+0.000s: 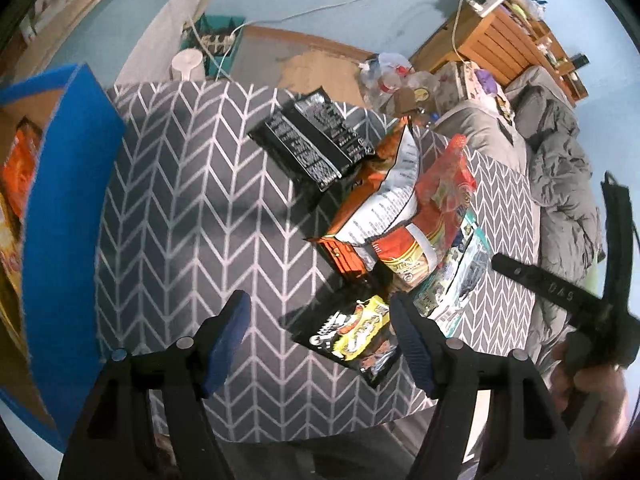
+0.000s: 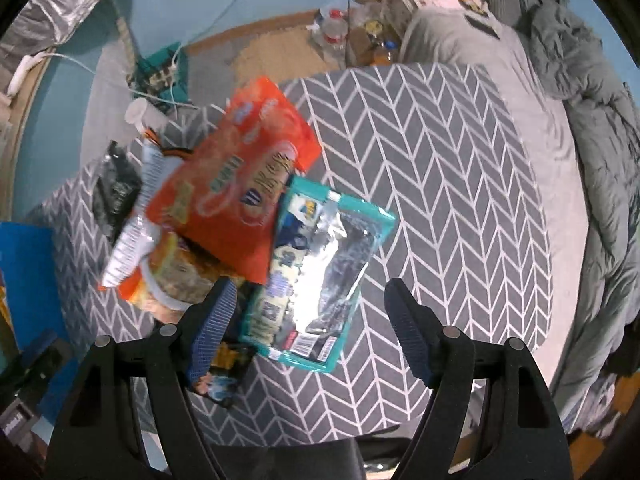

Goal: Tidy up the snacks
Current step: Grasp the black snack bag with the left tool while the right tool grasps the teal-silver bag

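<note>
A pile of snack packets lies on the table with the grey chevron cloth (image 1: 180,208). It holds a black packet (image 1: 316,140), an orange-and-white bag (image 1: 376,204), a red packet (image 1: 440,184), a teal packet (image 1: 460,276) and a black-and-yellow packet (image 1: 356,332). My left gripper (image 1: 320,340) hovers open over the table, and the black-and-yellow packet lies below, near its right finger. My right gripper (image 2: 310,326) is open above the teal packet (image 2: 320,264), not touching it. The red packet (image 2: 236,184) overlaps the teal one. The right gripper (image 1: 580,292) also shows in the left wrist view, held by a hand.
A blue box (image 1: 68,208) holding orange packets stands at the table's left edge. A bed with grey bedding (image 2: 592,160) runs along the right side. Bottles and bags (image 1: 392,76), a teal crate (image 1: 216,40) and a wooden shelf (image 1: 504,36) lie beyond the table.
</note>
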The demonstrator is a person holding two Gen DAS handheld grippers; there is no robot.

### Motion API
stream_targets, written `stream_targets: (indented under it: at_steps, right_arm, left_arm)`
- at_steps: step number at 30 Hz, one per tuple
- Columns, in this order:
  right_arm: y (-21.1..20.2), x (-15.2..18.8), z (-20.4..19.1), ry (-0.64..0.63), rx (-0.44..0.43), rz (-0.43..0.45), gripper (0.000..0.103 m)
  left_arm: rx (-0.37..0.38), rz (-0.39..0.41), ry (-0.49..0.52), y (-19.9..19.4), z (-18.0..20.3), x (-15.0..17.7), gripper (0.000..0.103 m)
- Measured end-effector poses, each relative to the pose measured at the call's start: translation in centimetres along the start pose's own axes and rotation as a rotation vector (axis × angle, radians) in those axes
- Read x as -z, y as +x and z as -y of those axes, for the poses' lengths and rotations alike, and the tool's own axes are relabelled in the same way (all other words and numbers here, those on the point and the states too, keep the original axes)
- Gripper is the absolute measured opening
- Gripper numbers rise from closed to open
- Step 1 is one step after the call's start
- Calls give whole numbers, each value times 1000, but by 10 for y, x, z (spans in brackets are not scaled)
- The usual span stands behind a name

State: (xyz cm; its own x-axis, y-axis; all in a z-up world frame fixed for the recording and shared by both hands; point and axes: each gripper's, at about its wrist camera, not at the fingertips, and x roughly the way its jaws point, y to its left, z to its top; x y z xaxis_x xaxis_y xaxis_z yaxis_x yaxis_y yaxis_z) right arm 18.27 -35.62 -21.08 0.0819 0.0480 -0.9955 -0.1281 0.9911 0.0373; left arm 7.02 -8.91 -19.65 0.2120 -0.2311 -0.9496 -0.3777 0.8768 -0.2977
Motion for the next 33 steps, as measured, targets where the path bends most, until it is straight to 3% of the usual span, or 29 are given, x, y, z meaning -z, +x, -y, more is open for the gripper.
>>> stream_targets:
  at_steps: [4, 19, 25, 33]
  right_arm:
    - [19, 0, 8, 26, -1, -30, 78]
    - [78, -9, 15, 93, -37, -136, 78]
    - [93, -12, 12, 94, -48, -150, 78]
    - [104, -8, 3, 2, -51, -139, 76]
  left_arm:
    - [-3, -30, -90, 16, 2, 2, 78]
    - [-11, -118, -477, 65, -4, 33, 78]
    - [-21, -127, -561, 76, 2, 42, 82]
    - [-67, -126, -568, 98, 20, 44, 85]
